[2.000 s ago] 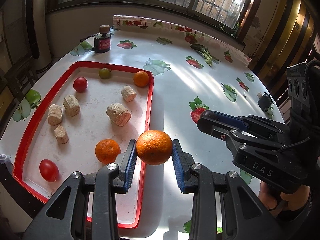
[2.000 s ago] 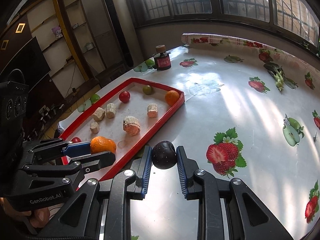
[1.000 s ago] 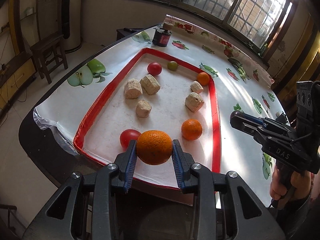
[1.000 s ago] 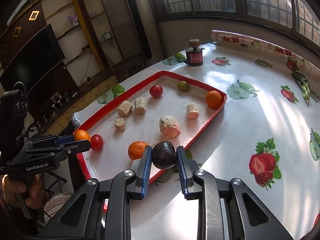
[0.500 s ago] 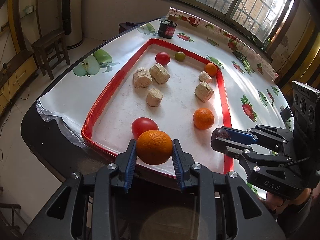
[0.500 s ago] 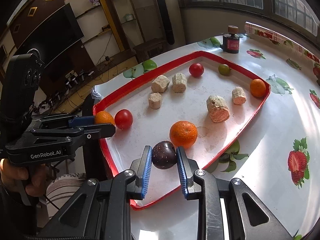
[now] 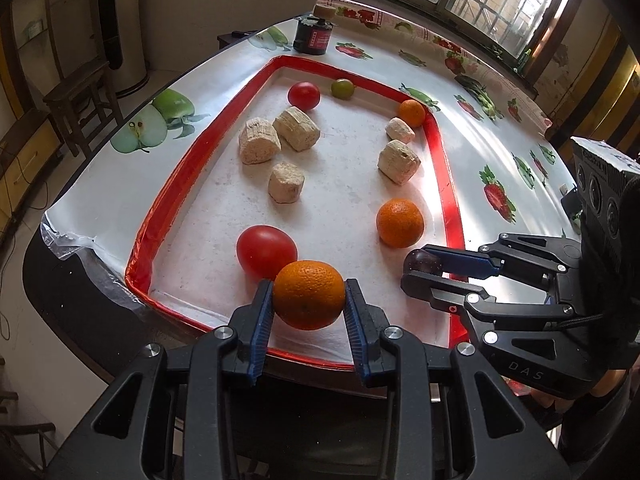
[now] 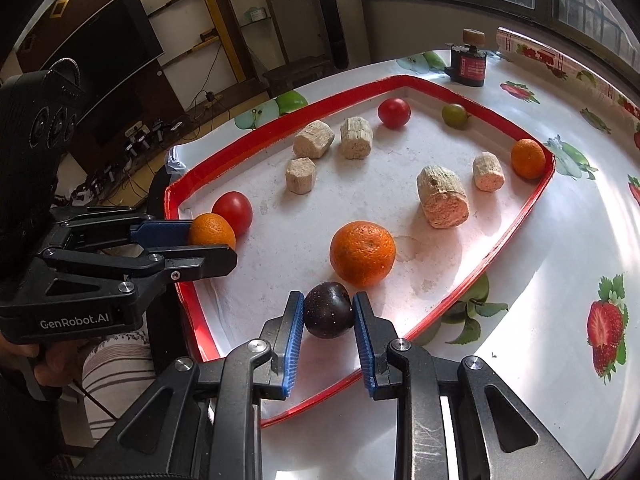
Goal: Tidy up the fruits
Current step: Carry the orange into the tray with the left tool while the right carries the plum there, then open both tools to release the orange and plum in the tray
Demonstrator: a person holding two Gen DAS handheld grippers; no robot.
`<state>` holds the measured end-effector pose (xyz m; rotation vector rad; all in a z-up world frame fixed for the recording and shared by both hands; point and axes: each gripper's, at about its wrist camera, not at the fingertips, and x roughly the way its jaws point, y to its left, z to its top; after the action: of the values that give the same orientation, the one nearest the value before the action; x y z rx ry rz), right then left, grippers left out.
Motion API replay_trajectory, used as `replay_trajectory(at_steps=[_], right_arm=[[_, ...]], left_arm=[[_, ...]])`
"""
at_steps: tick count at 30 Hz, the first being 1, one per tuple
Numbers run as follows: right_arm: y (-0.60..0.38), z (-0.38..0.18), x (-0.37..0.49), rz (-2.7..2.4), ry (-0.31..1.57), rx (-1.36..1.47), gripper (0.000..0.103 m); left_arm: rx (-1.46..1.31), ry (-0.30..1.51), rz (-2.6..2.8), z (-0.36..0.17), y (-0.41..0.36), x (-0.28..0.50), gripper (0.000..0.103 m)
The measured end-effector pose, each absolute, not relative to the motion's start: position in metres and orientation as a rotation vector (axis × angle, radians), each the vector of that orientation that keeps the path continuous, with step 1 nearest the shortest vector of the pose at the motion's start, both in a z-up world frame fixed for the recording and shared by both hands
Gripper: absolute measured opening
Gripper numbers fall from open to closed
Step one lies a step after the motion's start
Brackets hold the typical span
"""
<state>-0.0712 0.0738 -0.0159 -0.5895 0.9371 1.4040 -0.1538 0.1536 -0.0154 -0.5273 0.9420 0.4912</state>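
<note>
Blue-padded jaws of the left gripper (image 7: 309, 312) are clamped on an orange (image 7: 308, 294), held over the near edge of a red-rimmed tray (image 7: 447, 184) — just beside a red tomato (image 7: 266, 251). A dark plum (image 8: 329, 315) is pinched in the right gripper (image 8: 329, 334) over the tray's near side, next to a second orange (image 8: 362, 253). Pale corn-cob chunks (image 8: 443, 196) are scattered further in.

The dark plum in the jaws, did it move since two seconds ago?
Yes. The dark plum was over bare tablecloth outside the red tray; now it's over the tray's near end, beside the loose orange.
</note>
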Motion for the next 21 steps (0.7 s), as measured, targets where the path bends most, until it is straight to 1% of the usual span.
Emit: replay_trajectory(at_steps=[16,18,19,20,21], right_arm=[[0.0738,-0.0171,-0.0695,1.434,0.937,-0.597,0.027],[0.072,-0.0156,-0.0692,1.441,0.936,-0.592,0.03],[0.0705,-0.0141,-0.0691,1.447,0.934,-0.586,0.034],[0.0688,-0.0123,-0.0692,1.452,0.93,-0.581,0.038],[0.0667,-0.0103,-0.0694,1.455,0.923,-0.575,0.04]], left_arm=[[-0.506,0.977,0.519,-0.0181,0.1535,-0.1461,0.034],[-0.503,0.969,0.526,-0.0154,0.1526,-0.1471,0.043],[-0.497,0.963,0.533,-0.0135,0.1519,-0.148,0.051],[-0.489,0.957,0.543,-0.0114,0.1513,-0.1491,0.056],[-0.484,0.953,0.551,-0.0097,0.1512,-0.1503,0.056]])
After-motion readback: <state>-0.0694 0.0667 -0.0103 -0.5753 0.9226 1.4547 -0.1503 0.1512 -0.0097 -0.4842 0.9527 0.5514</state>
